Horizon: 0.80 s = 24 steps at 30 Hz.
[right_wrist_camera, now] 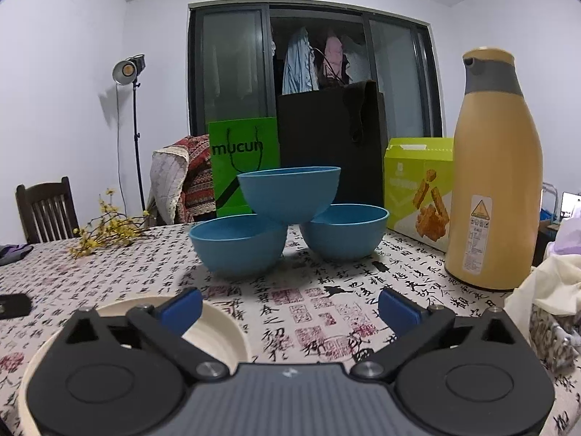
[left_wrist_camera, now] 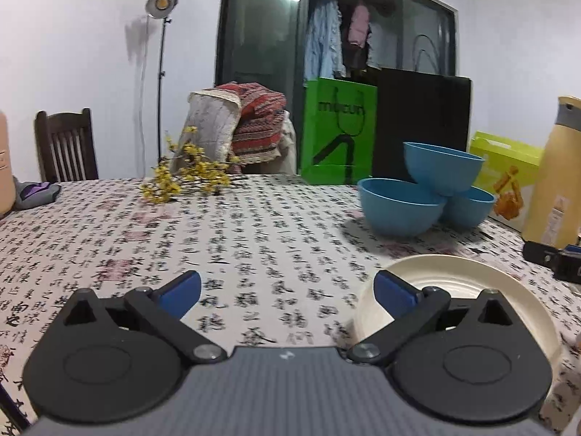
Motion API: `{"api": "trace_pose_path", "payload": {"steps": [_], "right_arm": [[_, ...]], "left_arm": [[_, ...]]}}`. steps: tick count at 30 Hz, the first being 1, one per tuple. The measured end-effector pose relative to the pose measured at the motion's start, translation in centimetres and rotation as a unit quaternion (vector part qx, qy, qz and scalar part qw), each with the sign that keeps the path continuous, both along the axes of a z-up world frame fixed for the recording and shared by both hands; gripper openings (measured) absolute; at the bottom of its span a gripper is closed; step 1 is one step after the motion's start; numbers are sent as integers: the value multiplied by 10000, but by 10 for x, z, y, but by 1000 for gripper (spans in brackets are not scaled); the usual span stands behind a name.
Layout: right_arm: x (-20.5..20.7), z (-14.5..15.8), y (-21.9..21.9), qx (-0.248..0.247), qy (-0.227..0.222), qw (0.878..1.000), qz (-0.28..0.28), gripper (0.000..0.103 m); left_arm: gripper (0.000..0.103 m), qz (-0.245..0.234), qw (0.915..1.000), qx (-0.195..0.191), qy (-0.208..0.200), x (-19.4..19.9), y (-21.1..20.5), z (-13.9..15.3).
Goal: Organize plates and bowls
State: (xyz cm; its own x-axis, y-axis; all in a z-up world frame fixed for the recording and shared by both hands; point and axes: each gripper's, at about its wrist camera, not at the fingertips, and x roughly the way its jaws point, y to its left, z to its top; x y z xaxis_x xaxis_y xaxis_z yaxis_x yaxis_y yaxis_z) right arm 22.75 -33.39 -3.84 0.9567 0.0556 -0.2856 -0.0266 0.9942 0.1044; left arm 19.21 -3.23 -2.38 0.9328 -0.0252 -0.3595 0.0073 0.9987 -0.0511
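Both grippers stand wide and empty. The left gripper (left_wrist_camera: pixel 287 292) has its blue pads spread over bare tablecloth (left_wrist_camera: pixel 225 239), nothing between them, and the right gripper (right_wrist_camera: pixel 290 309) is just as released, only printed cloth in its gap.

The cream plate (left_wrist_camera: pixel 454 272) lies flat on the table: the left wrist view has it at lower right, partly behind that gripper's right finger (left_wrist_camera: pixel 394 294); the right wrist view has it at lower left, under its left finger (right_wrist_camera: pixel 181 309). So the plate sits between the two grippers, gripped by neither.

Beyond it, three blue bowls form a small pyramid: a left bowl (right_wrist_camera: pixel 238 245) and a right bowl (right_wrist_camera: pixel 345 232) on the cloth, and a top bowl (right_wrist_camera: pixel 290 192) resting on their rims, tilted a little.

The right wrist view alone shows the tan thermos jug (right_wrist_camera: pixel 494 181) whole, upright to the right of the bowls, with its grey collar and warning label; the left view catches only its edge. It also shows pale crumpled cloth (right_wrist_camera: pixel 544 283) at the right margin. The left wrist view alone shows the other gripper's dark tip (left_wrist_camera: pixel 555 258) poking in at right.

Behind the bowls stand a green paper bag (right_wrist_camera: pixel 245 163), a black bag (right_wrist_camera: pixel 326 138) and a lime snack box (right_wrist_camera: pixel 421 189). Yellow flower sprigs (left_wrist_camera: pixel 189 174) lie at the far left, near a wooden chair (left_wrist_camera: pixel 65 141) and a lamp on a stand (left_wrist_camera: pixel 161 3). Nothing stands between the grippers and the bowls.
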Motion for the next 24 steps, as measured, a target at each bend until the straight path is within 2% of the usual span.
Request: {"api": "trace_pose_path", "payload": {"steps": [10,24], "right_arm": [[21,-18,-12,228,150,9996,37,103],[15,-20,-22,637,-7,9980,21,103]], "left_arm": [[103,-33,9970,-745,192,7,29,-13],[103,79,9940,-1086,110,5,38,-15]]}}
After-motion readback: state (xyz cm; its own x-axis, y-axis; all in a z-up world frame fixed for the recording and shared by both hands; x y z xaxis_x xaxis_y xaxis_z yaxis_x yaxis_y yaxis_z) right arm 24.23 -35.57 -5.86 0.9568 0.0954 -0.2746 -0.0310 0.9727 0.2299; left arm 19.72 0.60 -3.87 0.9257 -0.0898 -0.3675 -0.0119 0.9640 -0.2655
